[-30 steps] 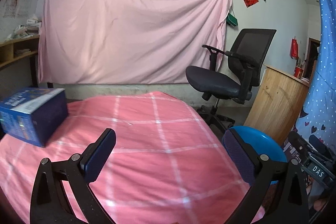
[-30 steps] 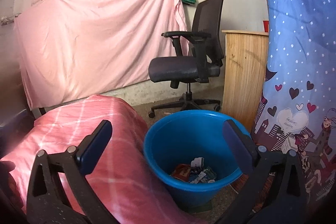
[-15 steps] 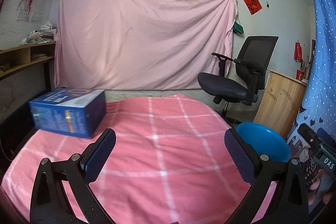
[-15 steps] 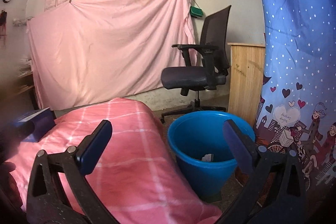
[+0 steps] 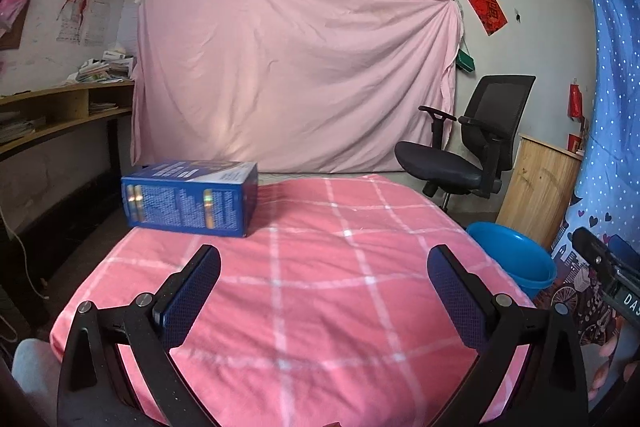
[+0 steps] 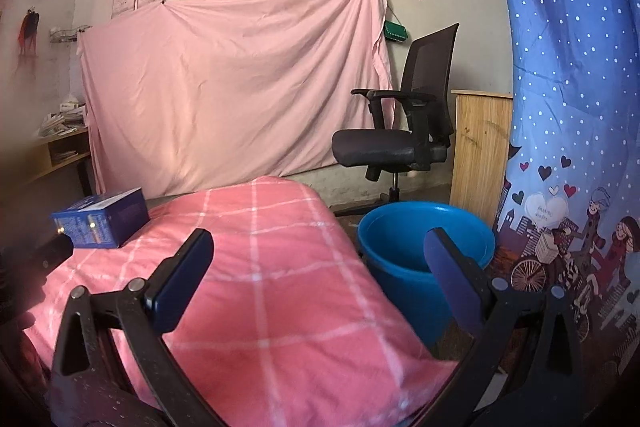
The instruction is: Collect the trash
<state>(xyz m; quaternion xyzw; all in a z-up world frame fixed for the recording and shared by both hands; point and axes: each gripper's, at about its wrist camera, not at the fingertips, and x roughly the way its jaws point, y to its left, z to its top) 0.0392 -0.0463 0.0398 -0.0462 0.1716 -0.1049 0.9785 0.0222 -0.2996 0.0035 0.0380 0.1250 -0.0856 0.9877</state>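
Note:
A blue printed box lies on the far left part of the pink checked cloth; the right wrist view shows the same box at the left. A blue bucket stands on the floor right of the cloth, its rim showing in the left wrist view. My left gripper hovers open over the near half of the cloth, holding nothing. My right gripper is open and empty, between the cloth's right edge and the bucket. The bucket's contents are hidden from here.
A black office chair stands behind the bucket beside a wooden cabinet. A blue starred curtain hangs at the right. A pink sheet covers the back wall, and wooden shelves with papers run along the left.
Both grippers have pulled back and tilted up. The box now sits nearer the middle of the left view, and the bucket's inside, with trash in it, has dropped out of sight.

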